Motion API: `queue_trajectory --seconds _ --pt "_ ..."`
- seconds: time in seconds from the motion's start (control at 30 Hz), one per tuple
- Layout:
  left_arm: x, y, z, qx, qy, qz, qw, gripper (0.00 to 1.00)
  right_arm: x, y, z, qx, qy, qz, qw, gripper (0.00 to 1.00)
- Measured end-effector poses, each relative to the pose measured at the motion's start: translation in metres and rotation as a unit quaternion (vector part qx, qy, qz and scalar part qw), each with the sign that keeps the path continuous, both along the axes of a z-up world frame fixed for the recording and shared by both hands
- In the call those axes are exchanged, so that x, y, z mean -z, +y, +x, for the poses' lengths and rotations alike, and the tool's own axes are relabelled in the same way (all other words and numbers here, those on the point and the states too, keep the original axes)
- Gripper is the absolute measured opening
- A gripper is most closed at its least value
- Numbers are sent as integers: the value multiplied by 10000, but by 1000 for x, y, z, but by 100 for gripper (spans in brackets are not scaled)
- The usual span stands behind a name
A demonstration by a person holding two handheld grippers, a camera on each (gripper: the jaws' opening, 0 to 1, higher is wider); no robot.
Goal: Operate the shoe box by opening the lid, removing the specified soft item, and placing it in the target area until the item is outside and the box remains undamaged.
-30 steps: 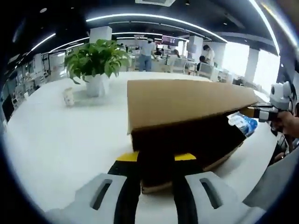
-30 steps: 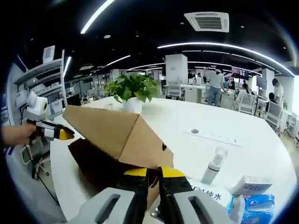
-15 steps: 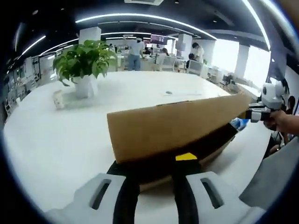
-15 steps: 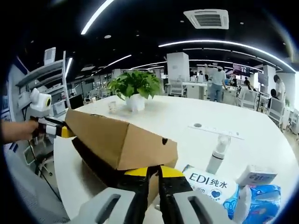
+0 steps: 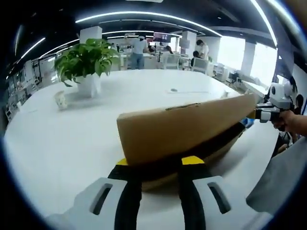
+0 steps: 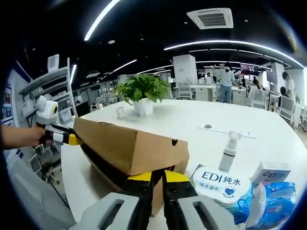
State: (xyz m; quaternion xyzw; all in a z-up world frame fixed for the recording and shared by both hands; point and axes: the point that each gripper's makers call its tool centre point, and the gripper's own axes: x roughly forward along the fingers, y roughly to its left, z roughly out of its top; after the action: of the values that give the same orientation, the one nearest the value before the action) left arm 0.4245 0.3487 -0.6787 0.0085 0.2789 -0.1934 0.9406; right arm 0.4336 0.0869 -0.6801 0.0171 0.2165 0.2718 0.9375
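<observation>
On a wide white table (image 5: 57, 143) in an open-plan office, seen in the left gripper view, a small paper cup (image 5: 60, 99) stands at far left beside a leafy potted plant (image 5: 86, 62) in a white pot. At centre lies the cardboard shoe box (image 5: 187, 132), its lid (image 5: 182, 127) tilted slightly above the dark base, leaving a shadowed gap. The left gripper (image 5: 154, 165) has its yellow-tipped jaws set apart at the box's near end; whether they grip anything cannot be told. At far right a hand (image 5: 293, 122) holds the right gripper against the lid's far end.

From the right gripper view, the left gripper (image 6: 64, 137) touches the lid's far corner at left. The right gripper (image 6: 157, 176), jaws pressed nearly together, pinches the lid's lower edge. To the right sit a wet-wipes pack (image 6: 221, 181), a pump bottle (image 6: 229, 151) and a blue tissue pack (image 6: 278, 196).
</observation>
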Motion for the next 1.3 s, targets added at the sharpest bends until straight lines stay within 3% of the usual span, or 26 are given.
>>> queue_trajectory --seconds 0.3,1.03,1.3 --pt "-5 19 1 -169 -90 8 9998 32 -2 0 -9 -91 -14 146 9999 5" --pt "-3 7 -4 433 -194 0 9989 43 -8 11 -32 -997 -163 -136 9948 18" --pt "-4 3 -9 590 -181 43 9981 47 -4 11 -31 -988 -109 -181 9949 19"
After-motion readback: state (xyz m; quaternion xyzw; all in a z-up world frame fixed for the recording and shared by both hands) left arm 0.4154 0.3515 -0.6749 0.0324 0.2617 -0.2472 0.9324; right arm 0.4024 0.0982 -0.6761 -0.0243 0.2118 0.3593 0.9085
